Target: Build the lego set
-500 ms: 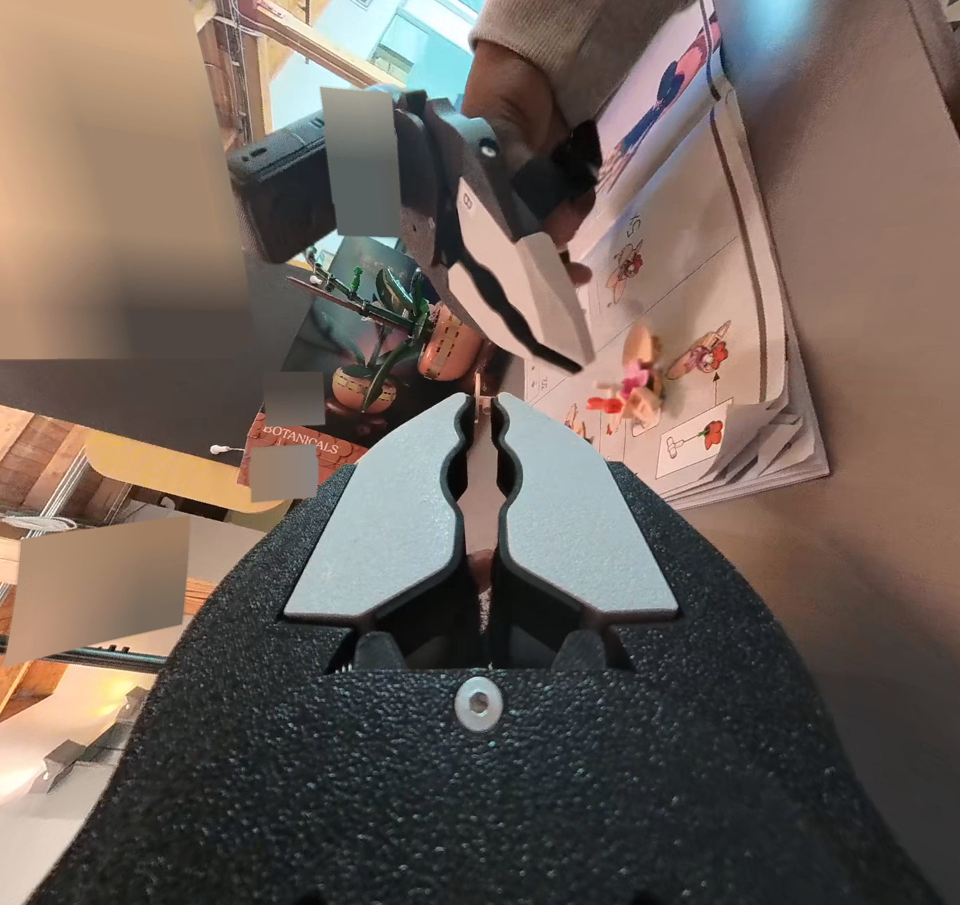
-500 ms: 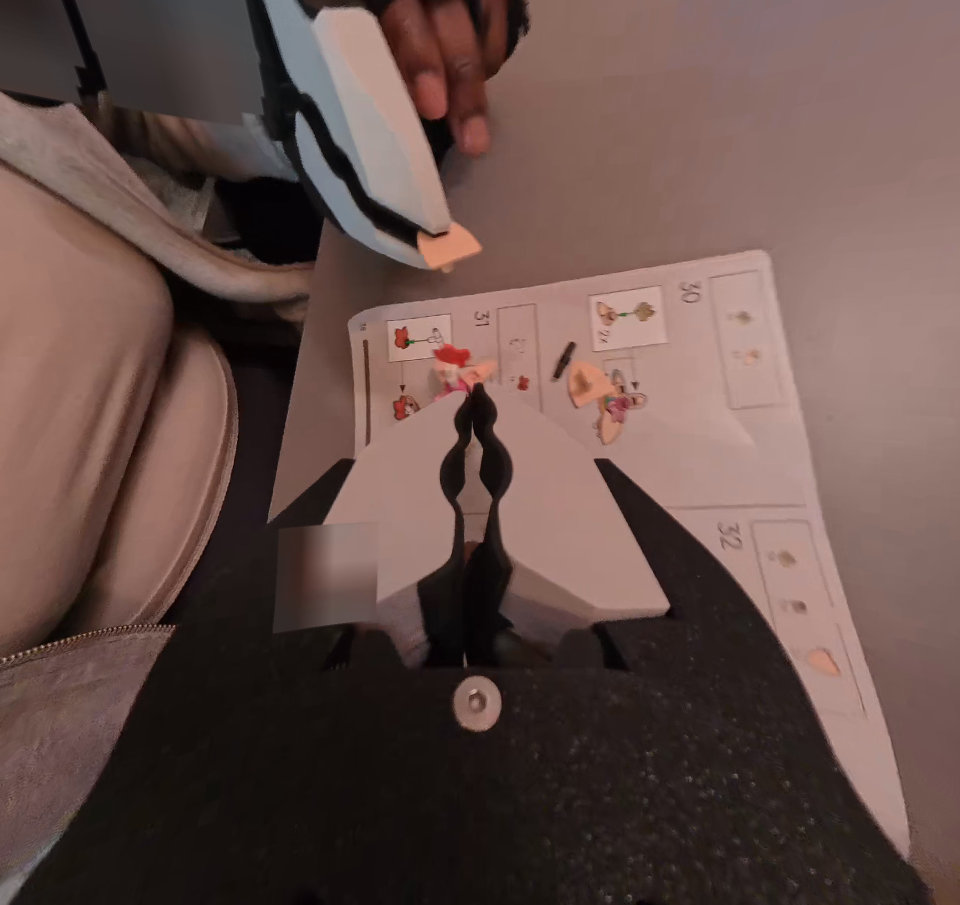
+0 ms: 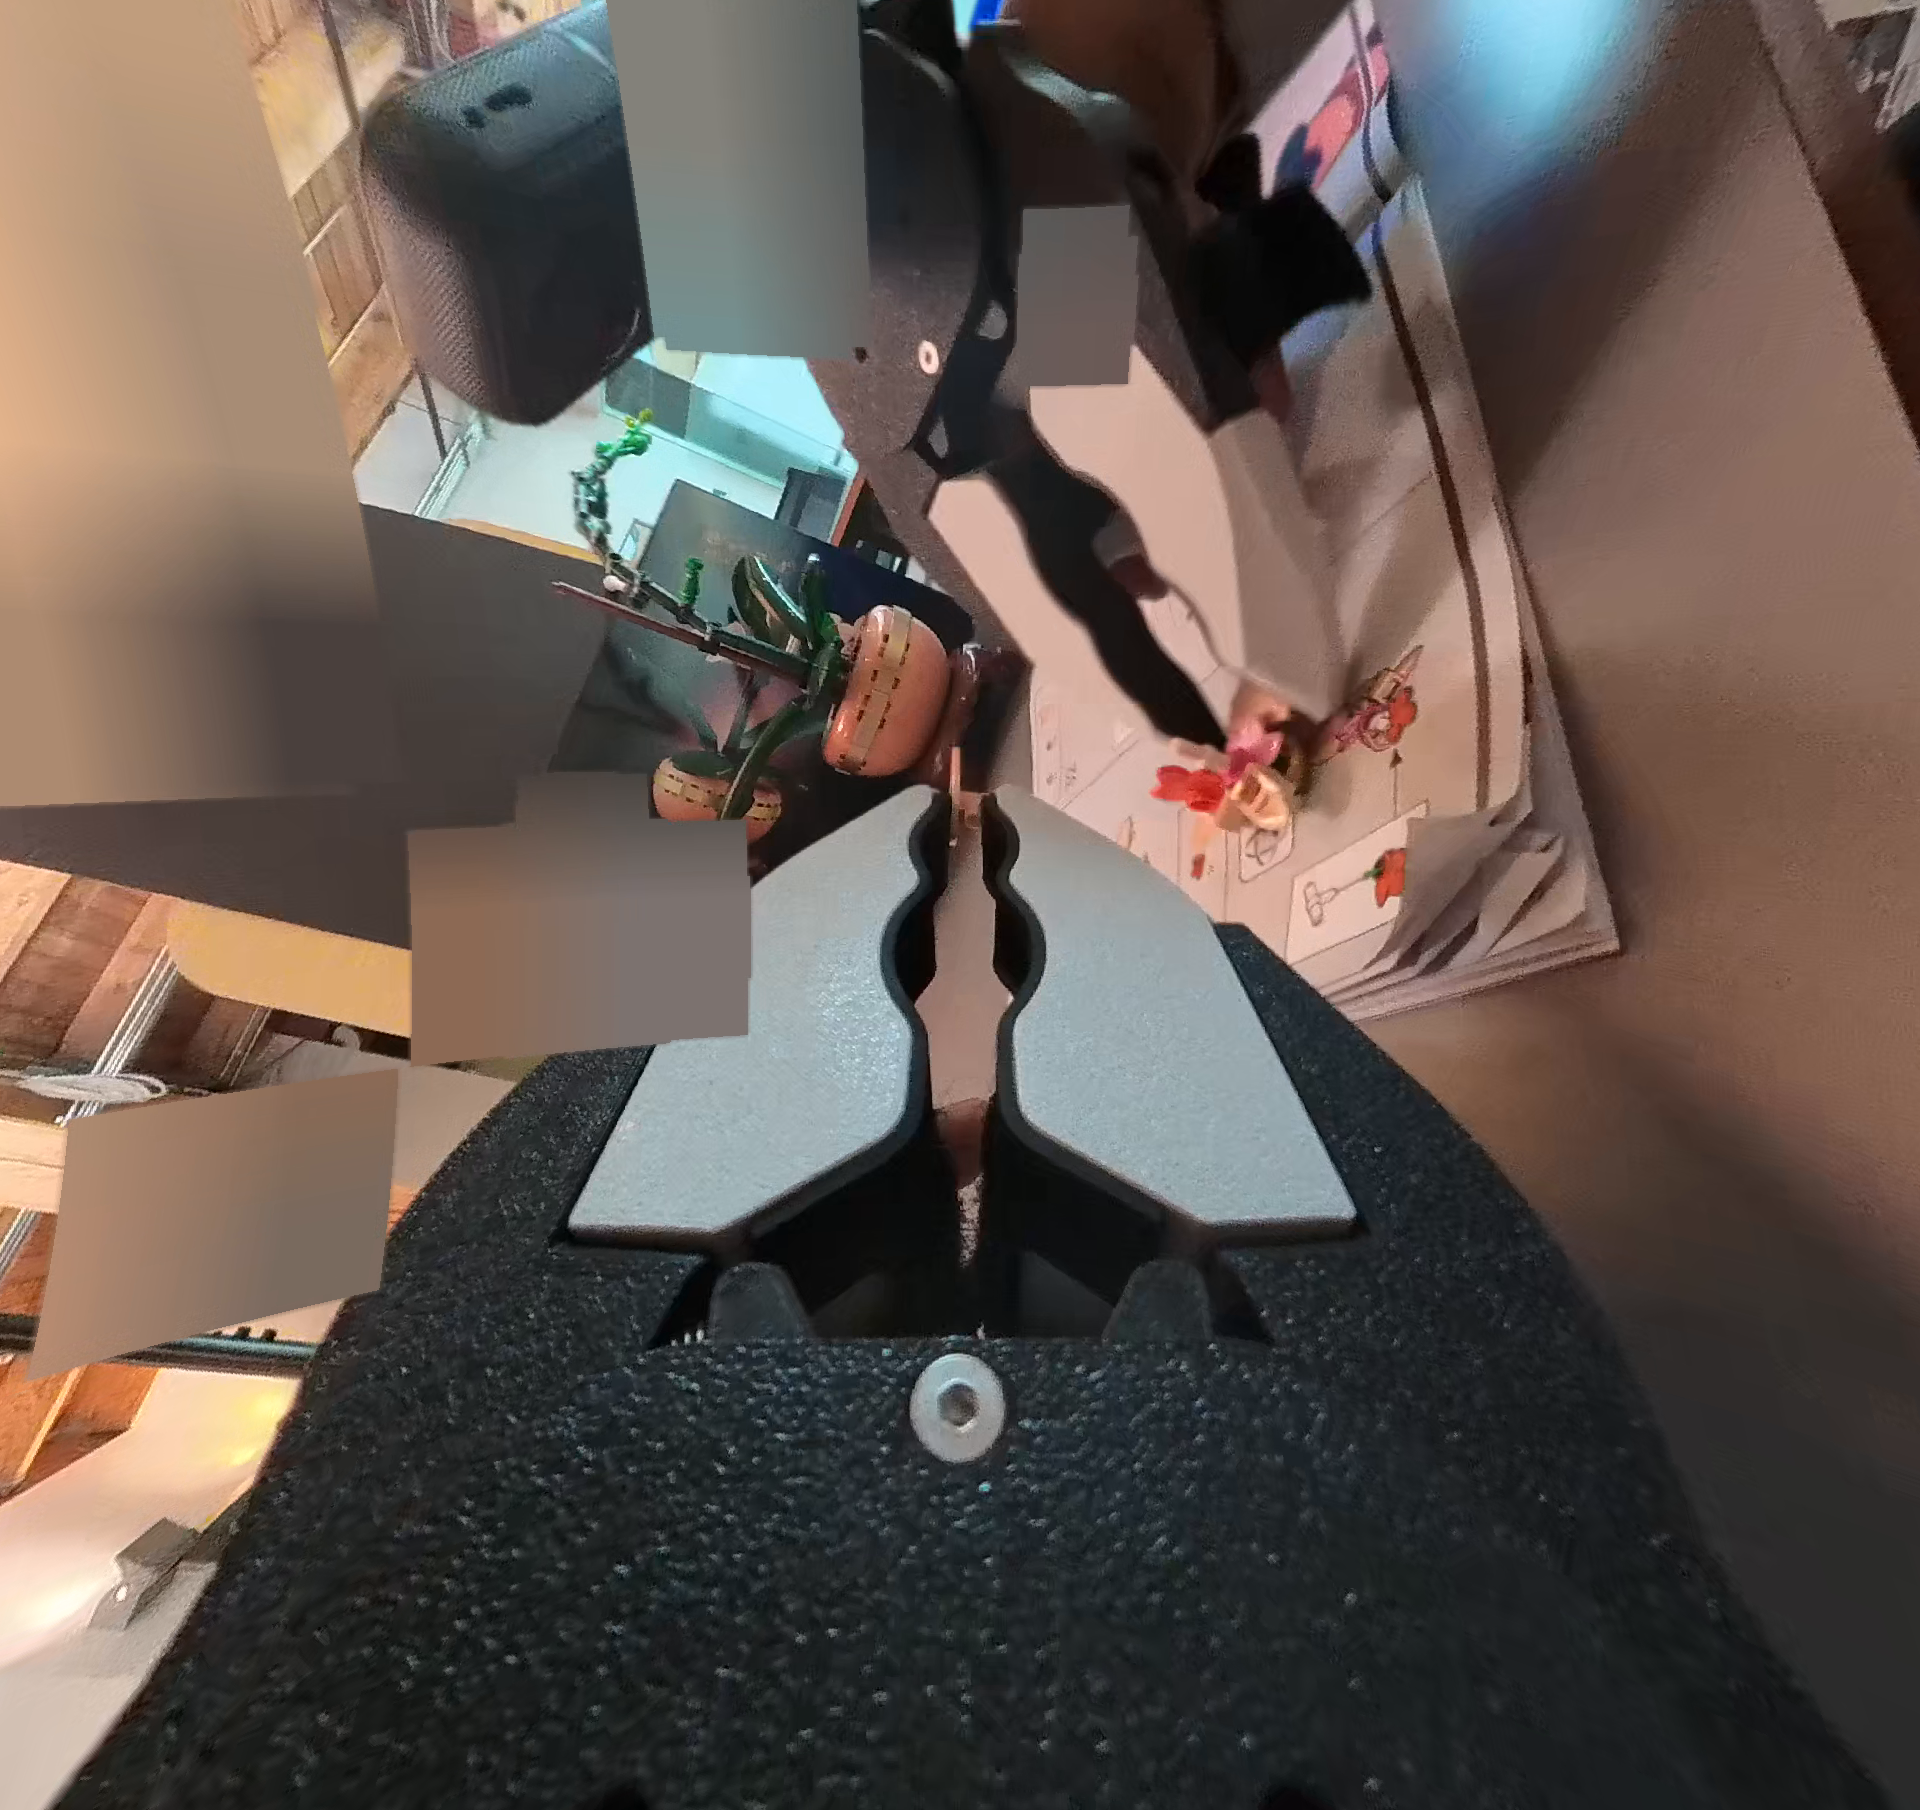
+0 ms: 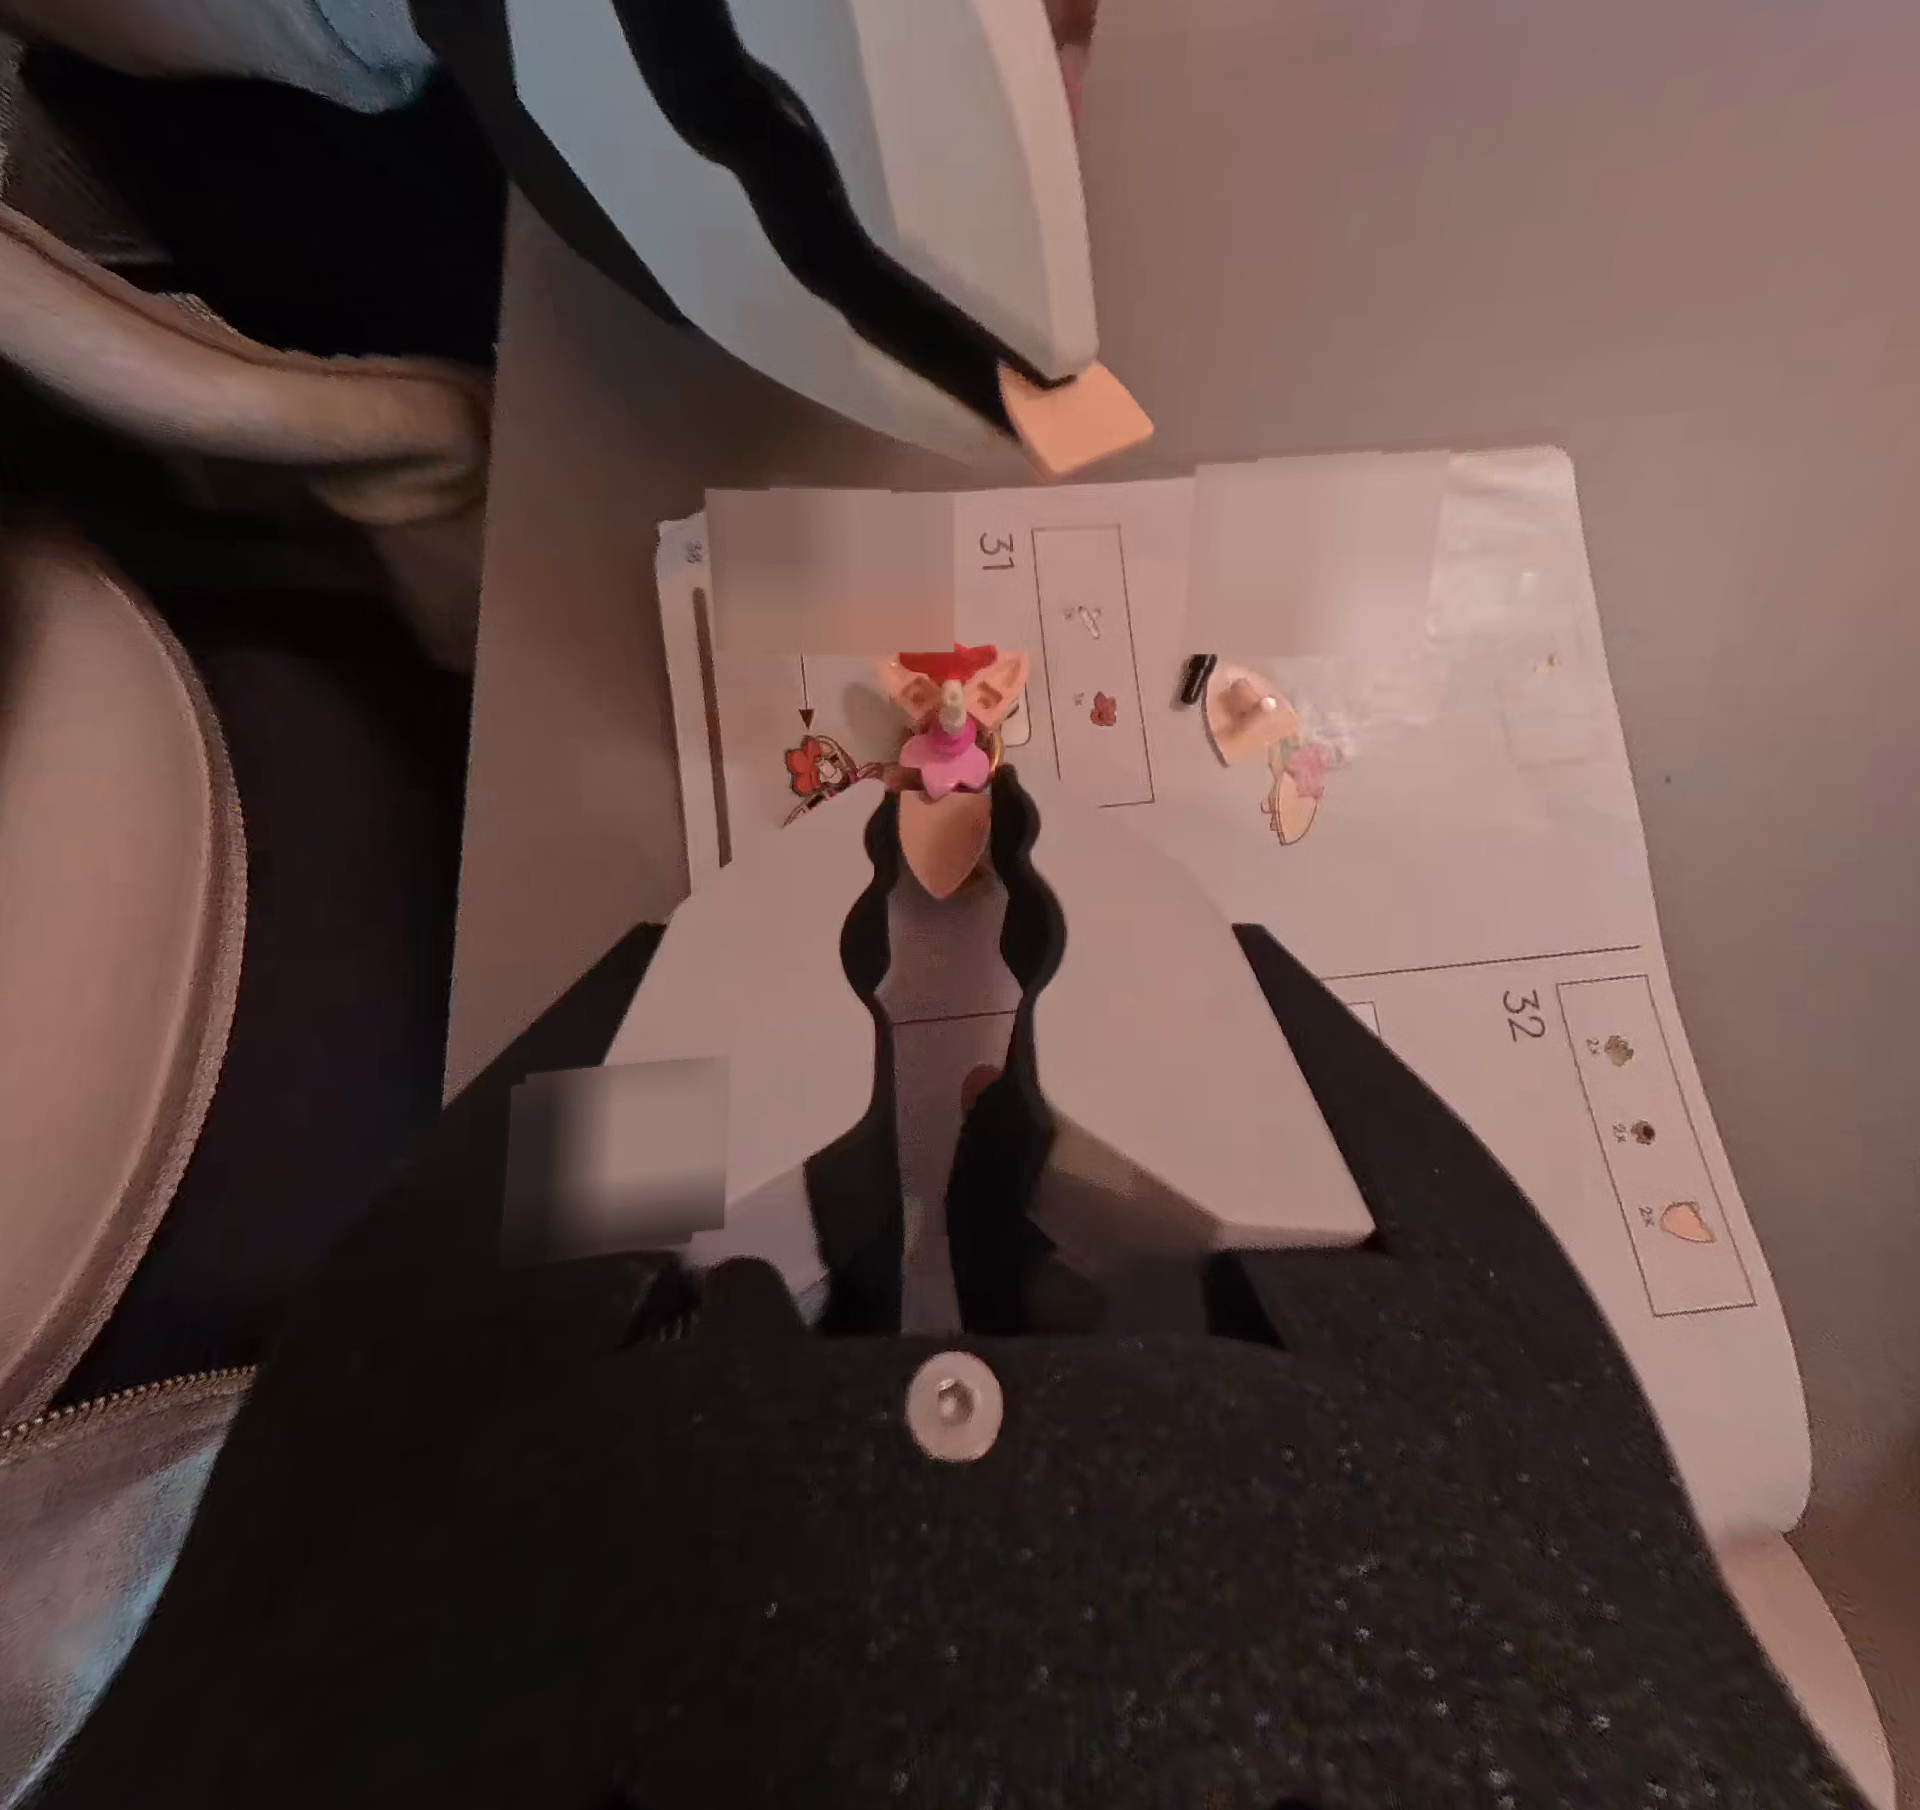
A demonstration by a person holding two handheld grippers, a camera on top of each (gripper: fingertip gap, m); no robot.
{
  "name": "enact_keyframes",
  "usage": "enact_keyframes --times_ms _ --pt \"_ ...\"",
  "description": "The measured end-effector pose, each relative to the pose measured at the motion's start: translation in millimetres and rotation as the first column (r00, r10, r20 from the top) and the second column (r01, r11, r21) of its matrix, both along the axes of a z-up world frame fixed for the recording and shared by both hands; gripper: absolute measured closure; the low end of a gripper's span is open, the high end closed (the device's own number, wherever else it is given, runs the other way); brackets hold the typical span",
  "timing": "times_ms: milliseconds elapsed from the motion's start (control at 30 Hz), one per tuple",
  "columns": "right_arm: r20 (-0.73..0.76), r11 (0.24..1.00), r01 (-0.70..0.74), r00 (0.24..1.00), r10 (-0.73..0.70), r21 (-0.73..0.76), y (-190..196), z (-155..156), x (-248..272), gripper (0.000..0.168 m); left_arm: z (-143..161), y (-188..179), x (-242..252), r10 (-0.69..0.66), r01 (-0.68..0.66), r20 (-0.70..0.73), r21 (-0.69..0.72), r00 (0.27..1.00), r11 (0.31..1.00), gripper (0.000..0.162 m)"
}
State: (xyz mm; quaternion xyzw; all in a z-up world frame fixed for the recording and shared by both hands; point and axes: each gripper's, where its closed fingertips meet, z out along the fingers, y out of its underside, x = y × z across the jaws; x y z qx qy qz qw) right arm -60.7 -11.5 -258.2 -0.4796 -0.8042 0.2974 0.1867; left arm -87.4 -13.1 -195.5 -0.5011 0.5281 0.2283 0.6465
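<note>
Instruction booklet (image 4: 1455,929) on the table (image 4: 1558,202), flower assembly (image 4: 940,752) on its page, loose petal piece (image 4: 1242,716) to its right, potted plant model (image 3: 883,690) behind the booklet.

We see a small plastic lego flower w/ peach petals, pink centre & red tip (image 4: 940,758) at frame centre on the open paper instruction booklet (image 4: 1403,887); a flat peach petal piece (image 4: 1081,422) sits upper centre.

Left wrist view: bright daylight from windows behind; pale blue sheen on the worktop (image 3: 1662,617); motion blur on the right claw (image 3: 1236,721); fisheye bending at frame edges. Right wrist view: dim, warm, soft focus; left claw (image 4: 1029,399) blurred; instruction booklet (image 4: 1455,877) glares pale.
</note>
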Motion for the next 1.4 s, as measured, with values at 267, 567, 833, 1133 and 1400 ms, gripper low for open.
enact_keyframes --times_ms 267,567,833,1133,1400 --pt "-0.109 0.997 0.048 0.993 -0.054 -0.052 14.3 24.3 8.8 0.152 17.6 -5.8 -1.3 -0.014 0.010 0.040 0.102 0.999 0.995 0.157" --pt "-0.011 0.921 0.299 0.950 -0.311 -0.250 58.7 21.7 29.3 0.152 43.9 -3.5 -14.3 -0.050 0.119 0.556 -0.089 0.829 0.989 0.157" --pt "0.037 0.936 0.313 0.950 -0.311 -0.161 65.3 3.4 36.6 0.145 46.5 3.3 -24.0 0.001 0.192 0.742 -0.175 0.670 0.966 0.157" --pt "-0.165 0.971 0.228 0.957 -0.238 -0.077 48.2 41.7 34.9 0.150 22.6 16.8 -5.4 0.279 0.149 0.723 -0.466 0.632 0.872 0.157" --pt "-0.041 0.952 0.284 0.956 -0.290 -0.118 16.0 -1.6 15.8 0.147 24.7 20.1 -5.0 0.268 0.308 0.817 -0.465 0.510 0.830 0.157"
